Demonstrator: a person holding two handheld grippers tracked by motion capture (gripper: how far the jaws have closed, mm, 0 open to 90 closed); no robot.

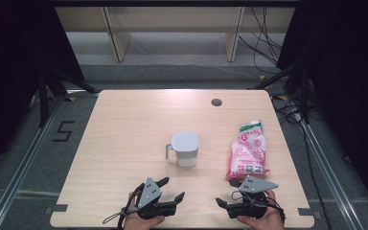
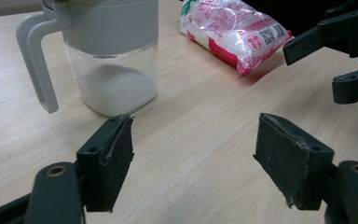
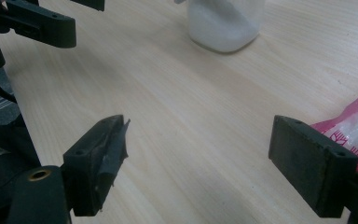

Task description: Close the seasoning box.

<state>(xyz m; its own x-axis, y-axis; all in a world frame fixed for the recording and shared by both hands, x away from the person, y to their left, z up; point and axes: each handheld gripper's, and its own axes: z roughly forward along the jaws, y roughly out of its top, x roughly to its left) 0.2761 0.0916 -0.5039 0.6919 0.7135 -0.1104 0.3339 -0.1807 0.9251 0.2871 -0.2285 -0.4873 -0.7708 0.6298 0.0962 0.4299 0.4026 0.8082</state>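
1. High view: both grippers rest at the near edge of the table [image 1: 124, 110], each held by a hand. The left gripper [image 1: 173, 188] has its jaws spread wide and holds nothing. The right gripper [image 1: 226, 192] is also spread and empty. The lidded jar [image 1: 185, 149] stands upright near the middle of the table, with its handle to the left. The pink bag [image 1: 248, 150] lies flat to the right of the jar, well apart from it, and its near end is just beside the right gripper.

2. Left gripper view: the wide jaws point between the jar [image 2: 107, 56] and the bag [image 2: 235, 30]. The jar has a layer of white grains at its bottom and its lid is on. The bag looks full; whether it is sealed I cannot tell.

3. Right gripper view: the jaws stand wide over bare wood. A corner of the bag [image 3: 354, 126] is just behind the right jaw; I cannot tell if they touch. The jar [image 3: 223, 23] is farther off.

4. Judgement: the work seems to be at its very start. Nothing is grasped, the lid is not yet lifted and the bag is not picked up, so probably all steps are left.
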